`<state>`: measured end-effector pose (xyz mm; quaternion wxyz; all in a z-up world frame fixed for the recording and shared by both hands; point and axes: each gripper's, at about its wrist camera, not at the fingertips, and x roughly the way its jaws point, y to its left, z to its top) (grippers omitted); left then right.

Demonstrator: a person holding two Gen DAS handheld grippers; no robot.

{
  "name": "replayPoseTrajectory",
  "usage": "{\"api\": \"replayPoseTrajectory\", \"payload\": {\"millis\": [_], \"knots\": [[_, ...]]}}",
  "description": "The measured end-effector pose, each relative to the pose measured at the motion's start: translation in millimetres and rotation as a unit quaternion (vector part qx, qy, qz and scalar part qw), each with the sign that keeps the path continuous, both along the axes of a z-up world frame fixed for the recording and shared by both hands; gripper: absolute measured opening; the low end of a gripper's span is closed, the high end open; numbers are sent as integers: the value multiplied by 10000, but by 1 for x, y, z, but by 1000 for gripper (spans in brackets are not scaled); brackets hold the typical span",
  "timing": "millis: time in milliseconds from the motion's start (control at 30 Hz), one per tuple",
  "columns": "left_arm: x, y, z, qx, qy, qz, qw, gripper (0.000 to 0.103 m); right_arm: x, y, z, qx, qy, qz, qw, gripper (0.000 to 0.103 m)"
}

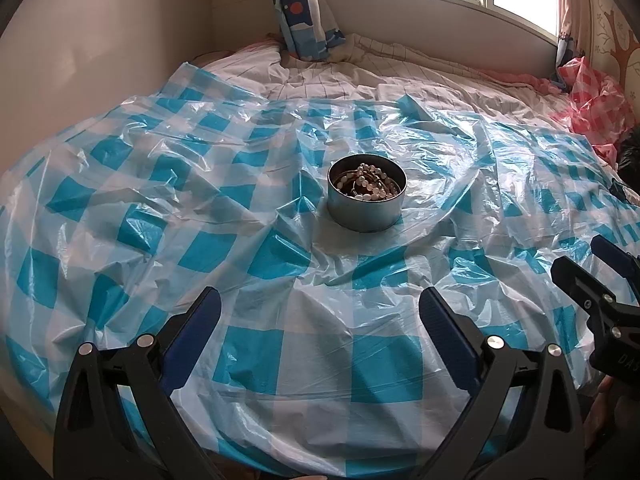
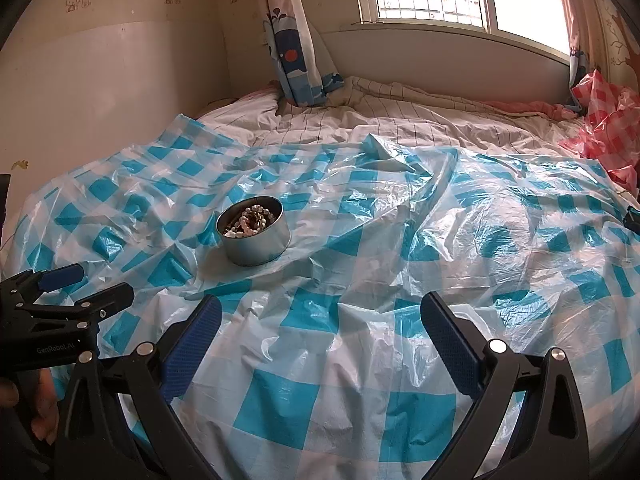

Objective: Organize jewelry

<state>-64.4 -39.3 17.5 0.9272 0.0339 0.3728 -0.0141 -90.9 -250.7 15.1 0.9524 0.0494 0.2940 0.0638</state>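
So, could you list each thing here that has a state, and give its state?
Round tin: upright, no lid on it, holding jewelry.
Pearl beads: piled inside the tin.
Left gripper: open, empty.
Right gripper: open, empty.
Checked plastic sheet: spread over the bed, wrinkled.
Curtain: drawn aside.

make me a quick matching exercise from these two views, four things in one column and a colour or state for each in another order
Things:
1. round tin
2. plastic sheet
3. crumpled bag
4. left gripper

Colour or state:
A. red and white check, by the far right wall
B. open, holding nothing
C. blue and white check, spread over the bed
D. silver metal, lid off, pearl beads inside

Pairs: 1-D, 2-C, 3-A, 4-B
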Motion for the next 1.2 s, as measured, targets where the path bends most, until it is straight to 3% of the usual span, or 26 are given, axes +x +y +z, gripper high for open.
{"api": "replayPoseTrajectory", "payload": {"millis": [1200], "knots": [[1,3,-1,23,16,18,10000,95,2,3,0,-27,25,-1,10000,95]]}}
